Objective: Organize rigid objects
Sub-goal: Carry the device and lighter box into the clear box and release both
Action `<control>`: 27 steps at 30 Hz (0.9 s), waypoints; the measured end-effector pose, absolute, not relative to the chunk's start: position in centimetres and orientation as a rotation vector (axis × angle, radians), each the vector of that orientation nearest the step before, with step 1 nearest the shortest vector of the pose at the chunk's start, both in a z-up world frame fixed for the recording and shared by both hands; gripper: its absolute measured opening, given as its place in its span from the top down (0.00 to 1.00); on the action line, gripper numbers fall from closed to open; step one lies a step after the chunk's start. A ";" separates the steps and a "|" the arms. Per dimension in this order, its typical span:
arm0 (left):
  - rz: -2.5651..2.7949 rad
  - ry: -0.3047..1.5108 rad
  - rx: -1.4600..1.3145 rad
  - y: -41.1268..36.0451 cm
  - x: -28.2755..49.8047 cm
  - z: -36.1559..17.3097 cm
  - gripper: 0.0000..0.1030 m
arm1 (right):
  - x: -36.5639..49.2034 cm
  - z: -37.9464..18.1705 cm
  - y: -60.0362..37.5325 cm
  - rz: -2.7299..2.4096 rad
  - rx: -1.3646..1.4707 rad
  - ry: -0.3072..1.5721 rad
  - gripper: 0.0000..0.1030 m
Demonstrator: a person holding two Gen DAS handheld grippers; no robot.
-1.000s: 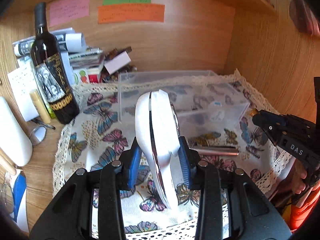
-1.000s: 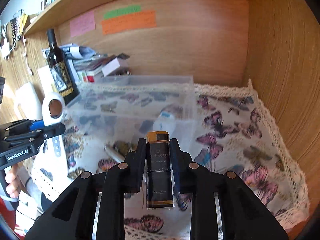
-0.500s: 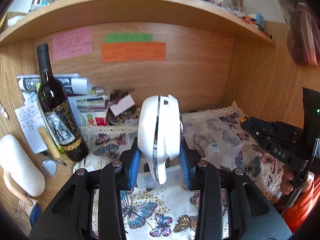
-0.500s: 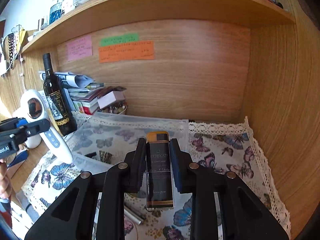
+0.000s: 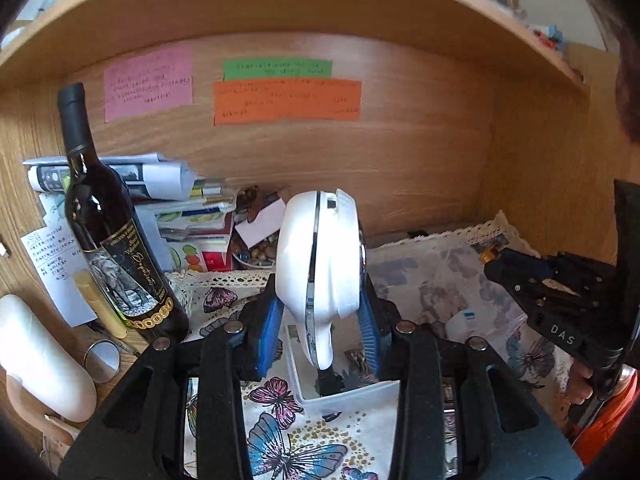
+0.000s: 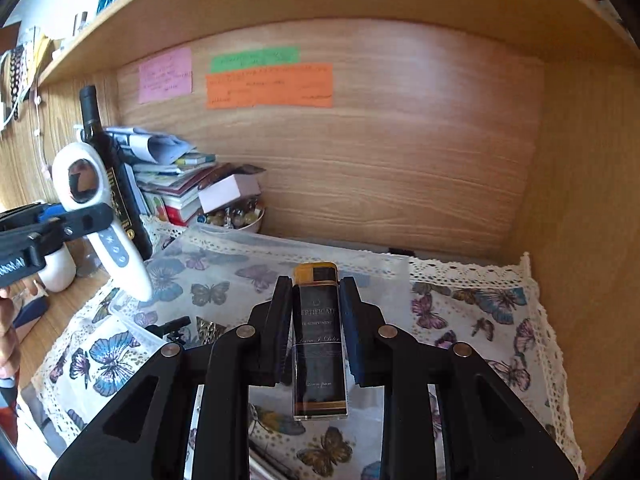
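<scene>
My left gripper (image 5: 320,328) is shut on a white handheld device (image 5: 320,264) with a chrome seam, held upright above the near corner of a clear plastic box (image 5: 344,398). The device also shows in the right wrist view (image 6: 100,216), with a round window and grey buttons. My right gripper (image 6: 316,320) is shut on a black and gold flat box (image 6: 318,340) with "Certificate" lettering, held above the clear plastic box (image 6: 280,256). The right gripper also shows in the left wrist view (image 5: 496,258). A small black item (image 6: 170,326) lies inside the box.
A dark wine bottle (image 5: 116,240) stands at the left beside stacked books and papers (image 5: 188,216) and a bowl of beads (image 6: 236,216). A butterfly cloth (image 6: 480,320) covers the desk. A wooden back wall with sticky notes (image 5: 286,100), a shelf above, and a white bottle (image 5: 36,356) at left.
Both grippers have risen and tilted up with their objects, so the views now face the back wall and shelf. The clear box has dropped lower in both views.
</scene>
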State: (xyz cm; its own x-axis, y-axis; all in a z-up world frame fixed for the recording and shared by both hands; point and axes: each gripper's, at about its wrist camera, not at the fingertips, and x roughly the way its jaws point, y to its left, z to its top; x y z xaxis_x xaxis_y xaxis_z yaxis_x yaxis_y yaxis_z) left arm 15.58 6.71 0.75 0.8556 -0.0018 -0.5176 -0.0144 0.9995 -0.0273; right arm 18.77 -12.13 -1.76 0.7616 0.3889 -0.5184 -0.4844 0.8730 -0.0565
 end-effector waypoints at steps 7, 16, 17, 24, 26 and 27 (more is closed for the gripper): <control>0.006 0.645 0.019 6.5 18.7 -1.9 0.65 | 20.3 -3.5 -10.3 0.509 -0.227 0.573 0.79; -0.017 0.669 0.057 5.3 20.2 -3.0 0.66 | 22.2 -6.1 -8.2 0.546 -0.268 0.672 0.79; -0.017 0.669 0.060 5.1 20.3 -3.0 0.66 | 22.4 -6.3 -8.1 0.545 -0.270 0.682 0.79; -0.049 0.721 0.038 4.7 21.3 -3.4 0.66 | 22.2 -6.0 -8.4 0.539 -0.262 0.686 0.78; -0.050 0.714 0.032 4.8 21.1 -3.3 0.66 | 21.9 -5.6 -8.7 0.539 -0.255 0.677 0.77; -0.049 0.709 0.030 4.8 20.9 -3.2 0.66 | 21.7 -5.3 -8.9 0.538 -0.251 0.668 0.76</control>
